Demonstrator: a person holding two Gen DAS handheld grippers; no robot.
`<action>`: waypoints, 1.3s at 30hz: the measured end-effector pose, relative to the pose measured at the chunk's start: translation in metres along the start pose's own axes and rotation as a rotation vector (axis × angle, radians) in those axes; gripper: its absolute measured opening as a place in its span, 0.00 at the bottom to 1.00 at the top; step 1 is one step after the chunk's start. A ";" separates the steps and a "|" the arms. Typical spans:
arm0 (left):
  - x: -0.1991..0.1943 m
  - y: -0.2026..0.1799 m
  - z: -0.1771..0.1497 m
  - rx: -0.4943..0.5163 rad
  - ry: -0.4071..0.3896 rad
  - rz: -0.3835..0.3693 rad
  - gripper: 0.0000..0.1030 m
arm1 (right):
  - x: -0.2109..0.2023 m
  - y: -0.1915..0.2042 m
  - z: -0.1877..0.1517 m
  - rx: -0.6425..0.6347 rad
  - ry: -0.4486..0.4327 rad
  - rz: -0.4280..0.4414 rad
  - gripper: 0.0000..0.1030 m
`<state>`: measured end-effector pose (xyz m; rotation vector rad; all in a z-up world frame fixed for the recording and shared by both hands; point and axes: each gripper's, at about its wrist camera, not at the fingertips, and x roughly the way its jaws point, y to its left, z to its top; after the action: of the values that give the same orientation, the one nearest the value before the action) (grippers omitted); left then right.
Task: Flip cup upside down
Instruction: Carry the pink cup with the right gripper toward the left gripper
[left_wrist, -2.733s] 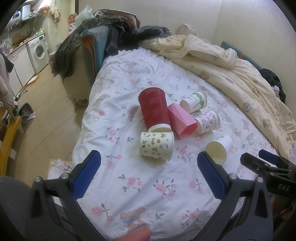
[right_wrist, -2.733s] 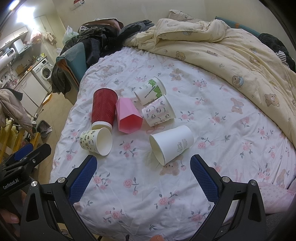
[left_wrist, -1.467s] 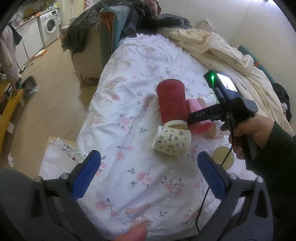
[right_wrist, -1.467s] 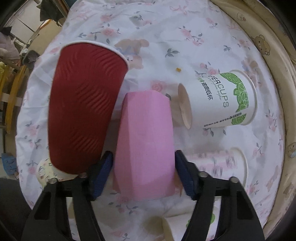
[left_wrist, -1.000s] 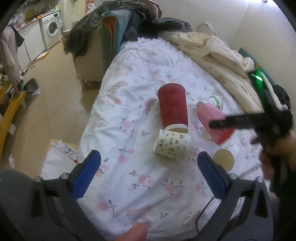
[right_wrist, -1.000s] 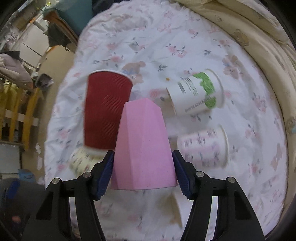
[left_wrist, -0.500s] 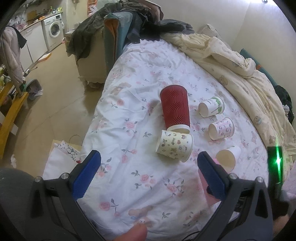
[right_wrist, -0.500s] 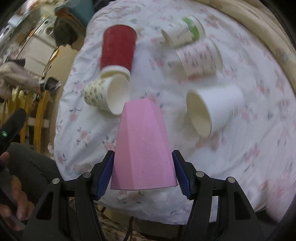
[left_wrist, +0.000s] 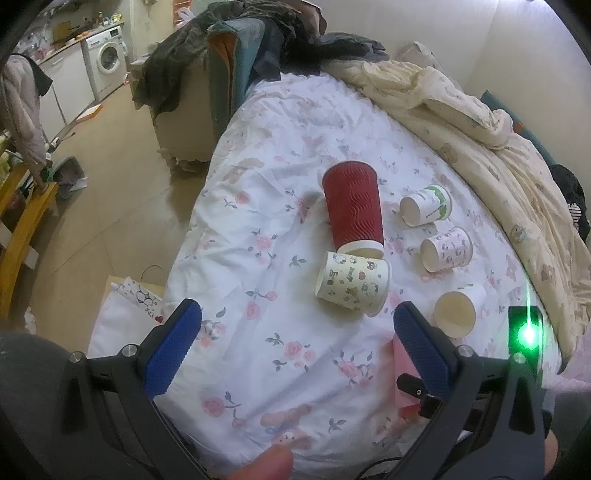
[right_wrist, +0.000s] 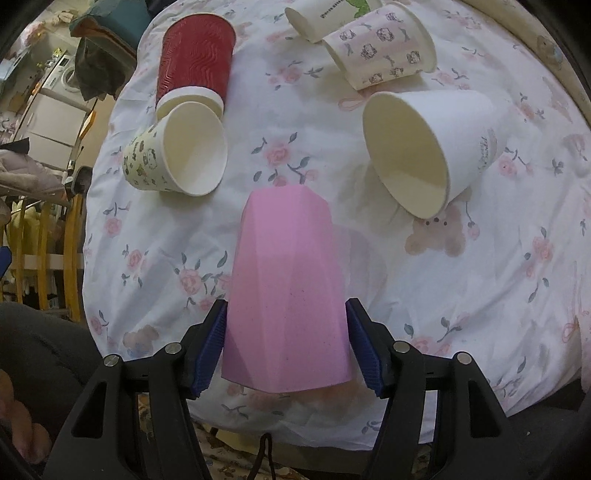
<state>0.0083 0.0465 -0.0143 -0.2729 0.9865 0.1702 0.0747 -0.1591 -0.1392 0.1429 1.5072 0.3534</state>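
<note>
A bed with a white floral sheet filled both views, a cream quilt bunched along its far side and a washing machine off across the floor.

The right tool was pinched on the pink faceted cup, one blue pad on each flank near the wider end, the narrower closed end pointing away over the sheet near the bed's front edge. Whether the cup touched the bedding could not be told. The left tool was spread wide and carried nothing, above the sheet short of the cups.

Handling, as judged: the pink cup looked rigid, with flat facets that give the pads good seats; probably light, and the matte skin unlikely to slip. A hold across opposite facets low on the wall seemed sound. The soft bedding could let it tip once set on its rim.

The right wrist view showed the grip itself plus the cartoon-print cup and plain white cup lying with mouths toward the lens. The left wrist view hid that grip, showing only a pink sliver behind its own pad, but took in the red ribbed cup, the green-printed cup and the room.
</note>
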 end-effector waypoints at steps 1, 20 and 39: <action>0.001 0.000 0.000 0.001 0.002 0.000 1.00 | -0.002 0.000 0.000 0.000 0.004 -0.001 0.79; 0.007 -0.014 -0.008 0.064 0.039 -0.016 1.00 | -0.115 -0.027 0.002 -0.032 -0.290 0.005 1.00; 0.092 -0.124 -0.020 0.094 0.403 -0.113 0.93 | -0.133 -0.099 -0.011 0.181 -0.407 0.066 1.00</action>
<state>0.0749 -0.0755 -0.0832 -0.2815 1.3709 -0.0380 0.0748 -0.2959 -0.0444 0.3858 1.1305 0.2234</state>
